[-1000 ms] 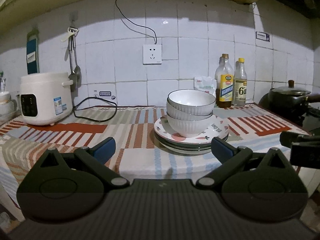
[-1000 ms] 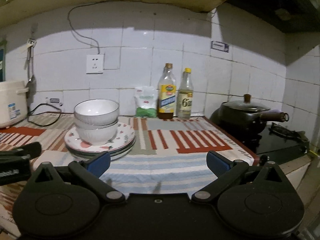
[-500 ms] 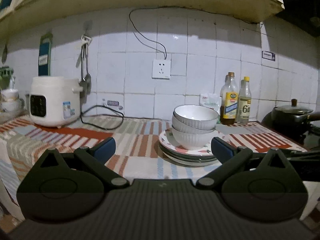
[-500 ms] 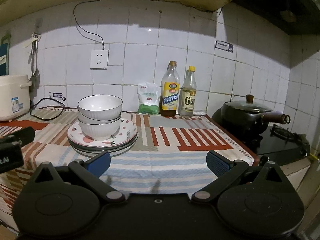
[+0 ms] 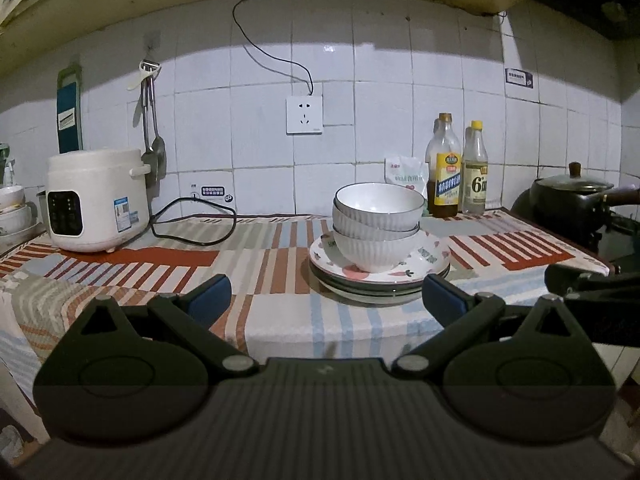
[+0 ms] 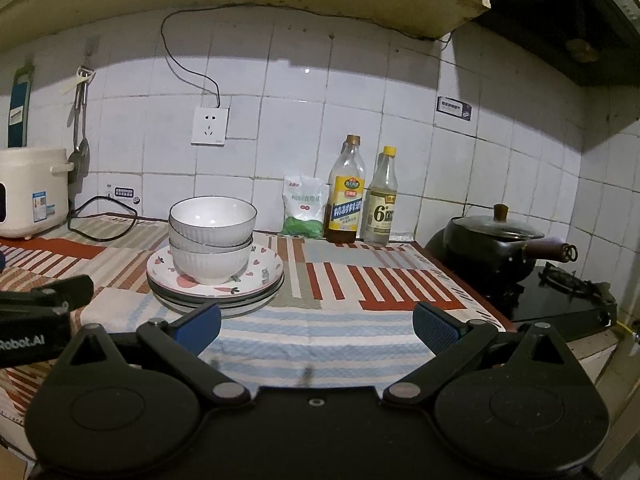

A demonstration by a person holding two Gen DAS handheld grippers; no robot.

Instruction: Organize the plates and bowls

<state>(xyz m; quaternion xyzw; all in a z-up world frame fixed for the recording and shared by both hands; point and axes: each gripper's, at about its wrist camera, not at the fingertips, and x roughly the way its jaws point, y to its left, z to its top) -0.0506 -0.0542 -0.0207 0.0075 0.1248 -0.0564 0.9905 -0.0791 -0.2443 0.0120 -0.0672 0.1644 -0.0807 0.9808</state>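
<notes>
Bowls (image 5: 378, 226) larger in view than before

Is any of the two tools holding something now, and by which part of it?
Nothing is held. The left tool and the right tool are both open and empty, short of the stacked bowls on the plates.

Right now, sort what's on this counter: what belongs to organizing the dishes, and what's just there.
For the job: stacked bowls; plates under them.

Just there: rice cooker; two bottles; green-and-white packet; black pot; hanging utensils.
</notes>
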